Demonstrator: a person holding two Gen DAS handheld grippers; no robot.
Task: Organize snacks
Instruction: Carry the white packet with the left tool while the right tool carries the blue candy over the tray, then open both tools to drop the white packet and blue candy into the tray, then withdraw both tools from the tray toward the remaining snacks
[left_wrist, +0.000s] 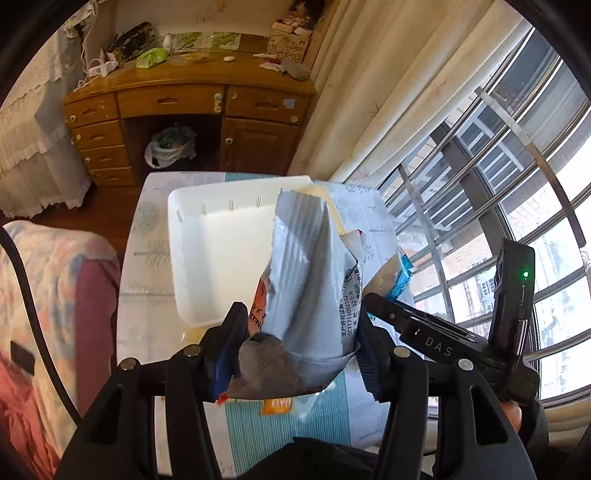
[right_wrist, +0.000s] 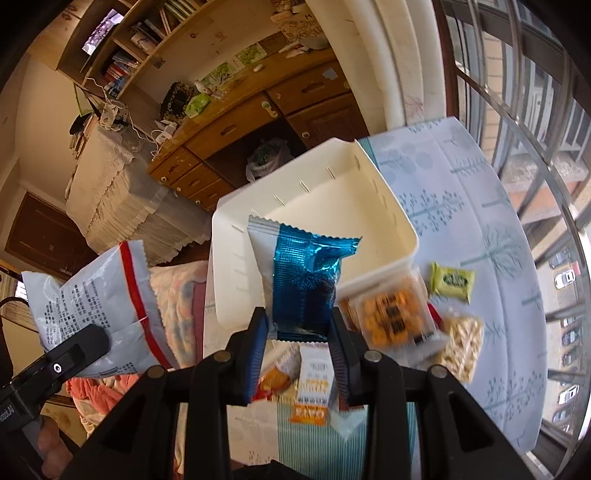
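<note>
My left gripper (left_wrist: 301, 325) is shut on a grey snack bag (left_wrist: 310, 273) with printed text, held up in the air in front of the white bin (left_wrist: 192, 266). The same grey bag (right_wrist: 92, 306) shows at the left of the right wrist view, with the left gripper's finger across it. My right gripper (right_wrist: 299, 325) is shut on a blue foil snack packet (right_wrist: 303, 280), raised over the near rim of the white bin (right_wrist: 369, 221). The bin's inside looks bare. On the table beside it lie an orange cracker pack (right_wrist: 391, 321), a green packet (right_wrist: 452, 282) and a puffed-rice bar (right_wrist: 461, 347).
More snack packets (right_wrist: 310, 384) lie on the patterned tablecloth (right_wrist: 461, 184) under my right gripper. A window with metal bars (left_wrist: 498, 184) runs along the right. A wooden desk (left_wrist: 184, 110) stands behind the table, and a bed with a floral cover (left_wrist: 48, 295) is at the left.
</note>
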